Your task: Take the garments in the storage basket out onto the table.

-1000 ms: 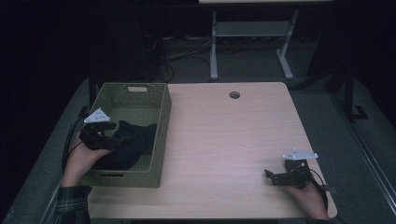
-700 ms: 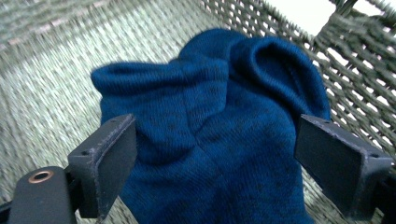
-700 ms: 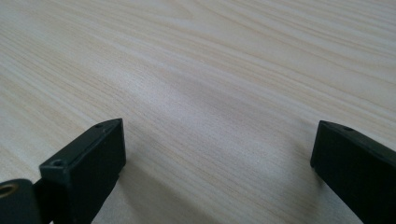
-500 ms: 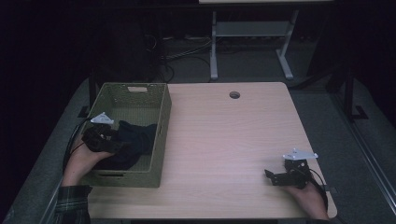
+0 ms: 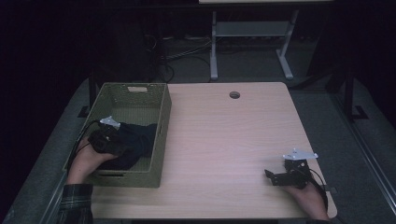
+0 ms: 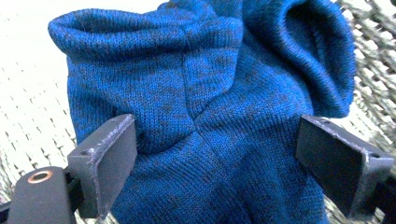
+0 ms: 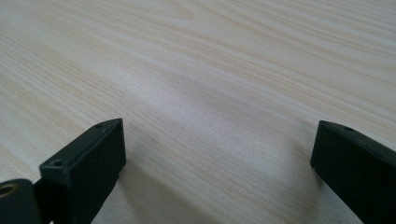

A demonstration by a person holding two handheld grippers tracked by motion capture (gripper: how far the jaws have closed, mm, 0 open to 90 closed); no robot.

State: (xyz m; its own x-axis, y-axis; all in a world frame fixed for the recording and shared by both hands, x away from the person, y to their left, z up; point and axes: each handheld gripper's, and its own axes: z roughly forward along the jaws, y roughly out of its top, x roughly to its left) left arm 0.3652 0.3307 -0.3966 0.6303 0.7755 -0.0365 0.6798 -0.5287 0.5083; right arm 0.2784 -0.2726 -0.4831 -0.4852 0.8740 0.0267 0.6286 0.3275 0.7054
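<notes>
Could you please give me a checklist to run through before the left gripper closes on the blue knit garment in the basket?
1. Left gripper jaws open: ok.
2. Blue knit garment between the jaws: ok, the fabric bulges up between them.
3. Jaws clear of the woven basket wall: ok in the left gripper view.
4. Fabric deep enough between the jaws for a firm pinch: cannot tell.
5. Right gripper out of the way: ok, open above the bare table near its front right corner.
</notes>
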